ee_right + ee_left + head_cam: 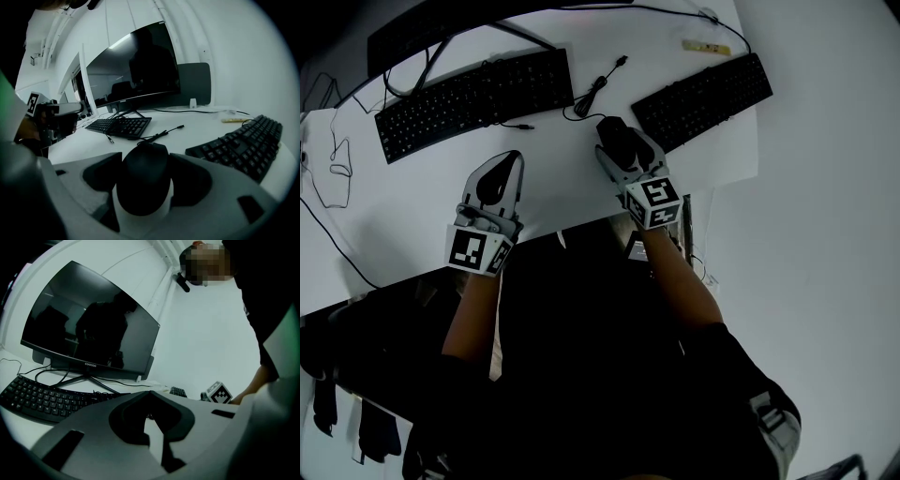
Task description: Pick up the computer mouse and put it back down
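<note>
Right tool (pixel 617 142) is on the mouse (pixel 143 180), jaws pinching it from both sides, so the grab looks made. Whether the mouse is clear of the worktop (pixel 553 164) I cannot tell; it is low either way. It is near the worktop's front edge, right of the middle, just off the near end of the right keyboard (pixel 703 92). By my reading, the lift and the set-down are what's left. Left tool (pixel 495 180) is near the front edge further left, jaws pressed almost together with nothing between them, well apart from the action. Room now: bare white surface between the two tools and ahead toward the left keyboard (pixel 473 98). The mouse's cable (pixel 592 94) lies loose ahead, plug free, so it should not tug. Watch the right keyboard and the front edge on the way down.
</note>
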Available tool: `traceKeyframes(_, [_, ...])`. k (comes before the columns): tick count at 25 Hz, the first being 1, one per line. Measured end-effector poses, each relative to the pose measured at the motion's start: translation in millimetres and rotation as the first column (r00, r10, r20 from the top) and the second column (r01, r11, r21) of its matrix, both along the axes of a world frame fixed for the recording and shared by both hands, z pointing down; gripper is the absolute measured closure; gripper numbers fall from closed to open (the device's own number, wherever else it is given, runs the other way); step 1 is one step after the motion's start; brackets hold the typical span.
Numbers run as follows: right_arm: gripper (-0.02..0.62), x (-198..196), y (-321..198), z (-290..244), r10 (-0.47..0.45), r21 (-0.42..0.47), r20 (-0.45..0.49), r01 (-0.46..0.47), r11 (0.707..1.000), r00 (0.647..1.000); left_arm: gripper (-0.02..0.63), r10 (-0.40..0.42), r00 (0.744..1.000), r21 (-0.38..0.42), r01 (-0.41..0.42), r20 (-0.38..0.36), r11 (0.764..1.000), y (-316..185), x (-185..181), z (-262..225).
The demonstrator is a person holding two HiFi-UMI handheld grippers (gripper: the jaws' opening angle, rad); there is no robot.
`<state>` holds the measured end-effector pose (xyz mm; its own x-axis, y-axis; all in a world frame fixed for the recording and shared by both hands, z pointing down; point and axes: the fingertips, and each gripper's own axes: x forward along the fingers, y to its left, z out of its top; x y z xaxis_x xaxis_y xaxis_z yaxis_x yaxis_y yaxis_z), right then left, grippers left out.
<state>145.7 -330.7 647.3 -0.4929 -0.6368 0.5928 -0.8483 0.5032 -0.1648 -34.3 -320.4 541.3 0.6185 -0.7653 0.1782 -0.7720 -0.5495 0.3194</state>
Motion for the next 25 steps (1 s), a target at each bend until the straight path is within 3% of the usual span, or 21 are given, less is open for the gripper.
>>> traceKeyframes(15, [0.276,-2.8,5.1,33.2,-0.034,-0.072,-0.08,0.028,0.997,0.996,0.611,-0.001,1.0,-0.031,0.001,-0.005,1.0,10.9,3.3,13.6])
traceKeyframes(25, [0.276,-6.5,6.6,39.1,-0.088,-0.082,-0.187,0.073,0.994,0.978,0.611,0.004,1.0,-0.013,-0.004,-0.004,1.0,11.6,13.8,3.1])
